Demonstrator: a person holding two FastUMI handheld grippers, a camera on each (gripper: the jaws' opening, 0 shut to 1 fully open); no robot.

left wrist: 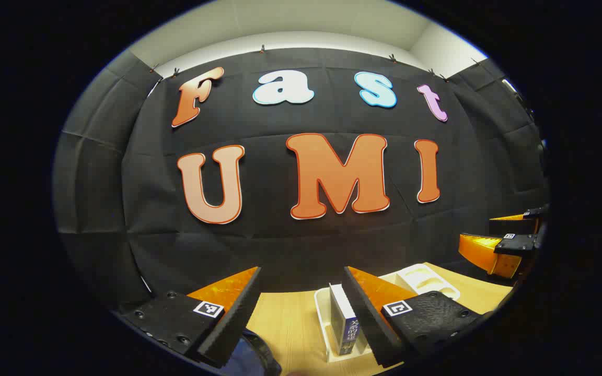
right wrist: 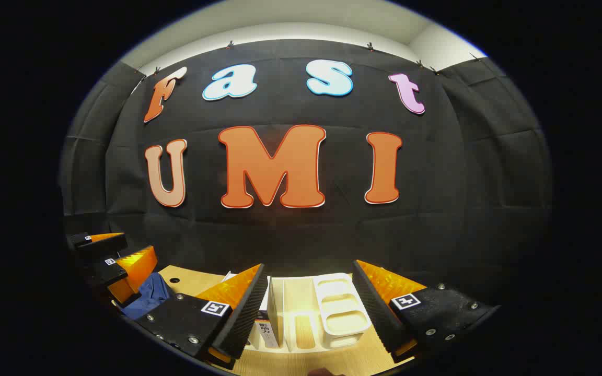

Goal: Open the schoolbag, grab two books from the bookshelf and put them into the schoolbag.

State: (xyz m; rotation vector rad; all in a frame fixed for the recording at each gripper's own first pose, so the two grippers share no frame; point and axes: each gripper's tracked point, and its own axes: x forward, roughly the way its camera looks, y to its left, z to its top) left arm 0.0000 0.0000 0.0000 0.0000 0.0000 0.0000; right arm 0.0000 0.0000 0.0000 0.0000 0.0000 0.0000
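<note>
- Pale wood under everything: the surface (left wrist: 290, 318) runs out ahead of both sets of fingers, with the white bookshelf (right wrist: 301, 313) standing on it.
- Left gripper (left wrist: 301, 308) hangs above the surface, fingers spread wide with nothing between them.
- Just inside its right finger, a book (left wrist: 344, 326) stands upright in the bookshelf, spine facing us.
- Down by its left finger, a dark blue fold of the schoolbag (left wrist: 249, 357) peeks in; whether it is open, I cannot tell.
- Right gripper (right wrist: 309, 308) is likewise wide apart and holding nothing, with the bookshelf's slots sitting right between its fingers.
- Beside its left finger, another upright book (right wrist: 265, 331) is partly hidden behind that finger.
- Beyond that same finger, more blue schoolbag fabric lies near the other gripper.
- My read: we're at the start, both books look to be in the rack, nothing gripped.
- If the bag comes first, drop the left fingers onto the blue fabric and find the zip or flap before closing.
- For the book, straddle the spine squarely and come down from above so the rack wall isn't pinched along with it.
- Lift straight up, or the light rack may tip with the book.
</note>
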